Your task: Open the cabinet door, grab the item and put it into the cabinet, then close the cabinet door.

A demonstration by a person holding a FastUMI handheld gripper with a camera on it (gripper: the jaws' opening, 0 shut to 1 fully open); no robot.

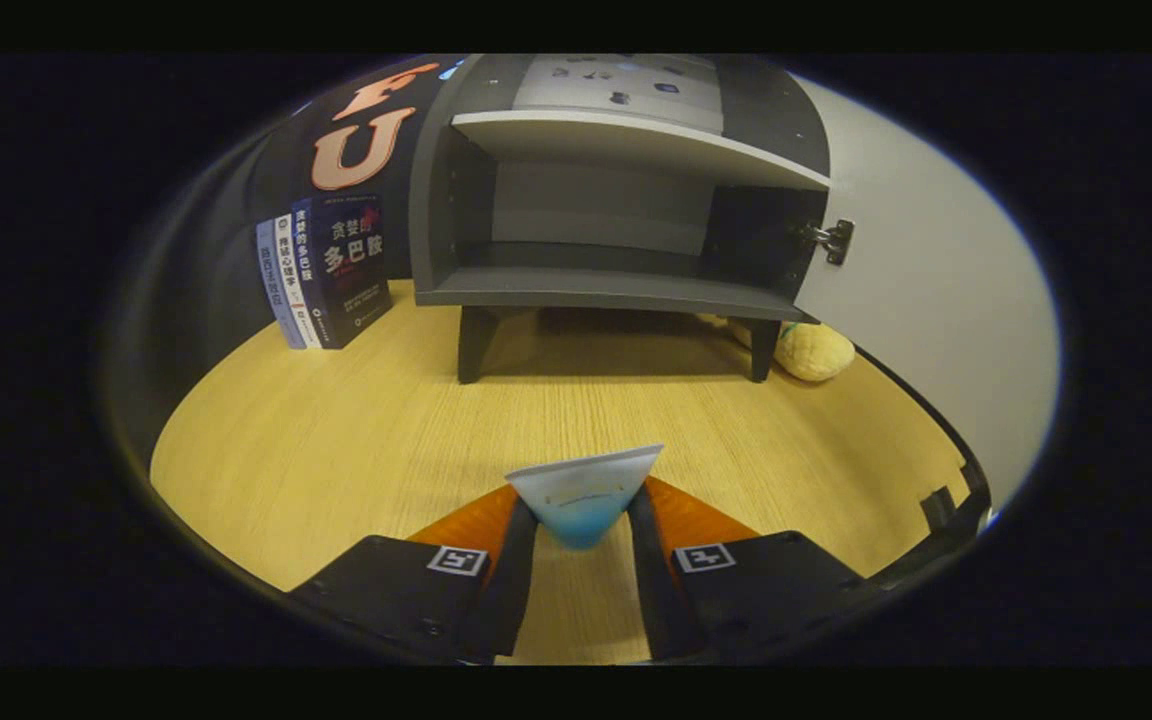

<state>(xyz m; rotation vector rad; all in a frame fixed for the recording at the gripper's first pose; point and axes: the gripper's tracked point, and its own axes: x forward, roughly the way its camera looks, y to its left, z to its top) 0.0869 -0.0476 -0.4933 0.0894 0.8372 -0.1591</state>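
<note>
Item, one: a small pale box (586, 490) with a blue lower part, which we held between the two fingers of the gripper (582, 530); the fingers were closed in to a narrow gap and both appeared to press on the box's sides, its top edge standing tilted above them. Cabinet (616, 200), one: grey, on short dark legs, standing on the wooden table (336, 440) well beyond the fingers, its door (936, 300) swung wide to the right on a metal hinge (833, 240), its inside showing no contents that we could make out. Books (326, 270), a short row: upright just to the left of the cabinet. Soft yellow object (814, 350), one: lying on the table by the cabinet's right leg, partly behind it. We judged the step in hand to be carrying the box into the open compartment. To do it well, we judged that we should keep the grip firm, lift enough to clear the cabinet's bottom lip, travel straight towards the middle of the opening, set the box well inside on the floor panel, and release only once it rested flat, so that the door could close freely.
</note>
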